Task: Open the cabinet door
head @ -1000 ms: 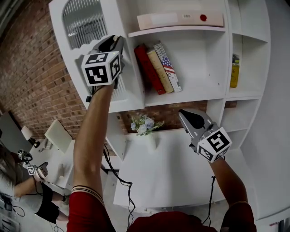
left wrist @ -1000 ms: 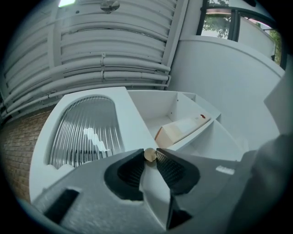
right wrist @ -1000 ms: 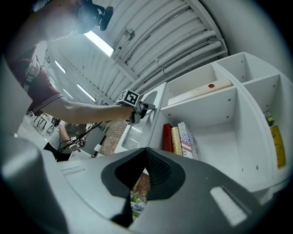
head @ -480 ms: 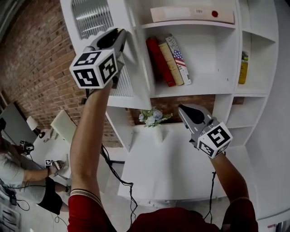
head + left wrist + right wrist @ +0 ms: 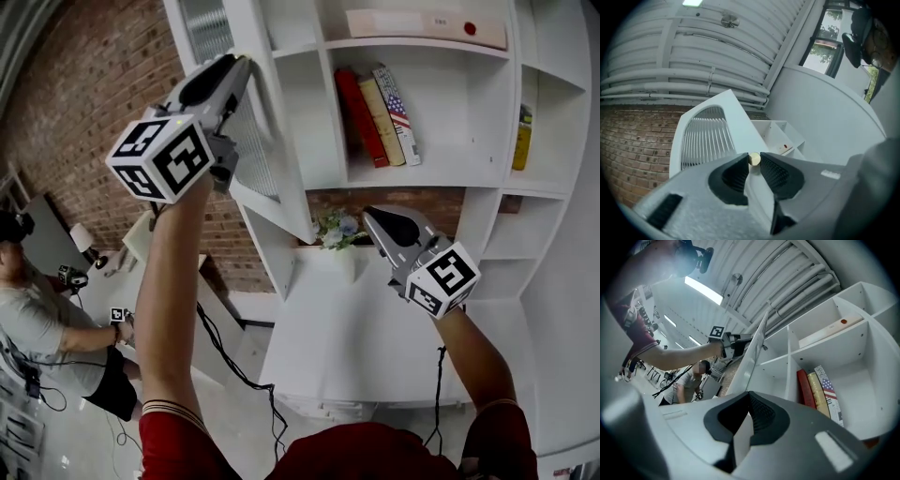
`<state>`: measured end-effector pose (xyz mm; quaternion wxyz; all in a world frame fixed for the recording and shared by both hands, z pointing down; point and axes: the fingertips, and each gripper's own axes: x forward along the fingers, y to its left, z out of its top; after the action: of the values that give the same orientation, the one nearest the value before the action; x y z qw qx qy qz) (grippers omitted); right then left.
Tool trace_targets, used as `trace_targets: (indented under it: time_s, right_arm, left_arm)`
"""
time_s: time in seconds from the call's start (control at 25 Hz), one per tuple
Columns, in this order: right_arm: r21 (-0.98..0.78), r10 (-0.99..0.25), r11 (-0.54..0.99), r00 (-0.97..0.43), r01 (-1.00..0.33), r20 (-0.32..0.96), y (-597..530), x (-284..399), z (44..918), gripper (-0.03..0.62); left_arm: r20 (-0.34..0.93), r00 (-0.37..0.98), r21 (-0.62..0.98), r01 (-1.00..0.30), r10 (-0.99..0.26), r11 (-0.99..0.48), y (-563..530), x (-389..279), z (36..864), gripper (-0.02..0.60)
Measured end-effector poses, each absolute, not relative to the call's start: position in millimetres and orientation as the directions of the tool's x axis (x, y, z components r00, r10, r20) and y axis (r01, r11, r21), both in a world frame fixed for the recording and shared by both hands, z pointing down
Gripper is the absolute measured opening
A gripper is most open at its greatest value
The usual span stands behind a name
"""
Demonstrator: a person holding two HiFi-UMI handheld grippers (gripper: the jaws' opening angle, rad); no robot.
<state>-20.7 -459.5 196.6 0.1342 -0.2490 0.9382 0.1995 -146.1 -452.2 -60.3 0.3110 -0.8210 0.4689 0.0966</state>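
- Head view: the left forearm [image 5: 173,281] reaches up and away from the body, carrying the left gripper [image 5: 242,64] to the free edge of the cabinet door [image 5: 255,155], with its marker cube nearest the camera.
- Left gripper view: both dark pads are clamped on the small brass knob [image 5: 754,159], one on each side.
- The right gripper [image 5: 372,220] hangs lower (well apart from the door) in front of the white shelf unit [image 5: 487,178]. Its jaws are together with nothing between them.
- The door is white with an arched pane of ribbed glass [image 5: 705,140].
- It stands open at an angle from the unit's upper left compartment, just left of the shelf holding three leaning books [image 5: 380,112].
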Motion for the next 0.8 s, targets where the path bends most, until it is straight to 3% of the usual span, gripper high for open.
trace_targets:
  time_s: [0.44, 0.8]
  right_arm:
    - [0.314, -0.351, 0.832, -0.872, -0.458, -0.340, -438.4, -81.1, 192.0, 0.012]
    - [0.315, -0.333, 0.843, -0.883, -0.436, -0.331, -429.6, -115.4, 196.9, 0.012]
  left_arm:
    - [-0.501, 0.569, -0.375, -0.822, -0.652, -0.429, -379.6, -228.1, -66.1, 0.093]
    - [-0.525, 0.521, -0.372, -0.852, -0.673, -0.369, -352.3, -278.8, -65.5, 0.094]
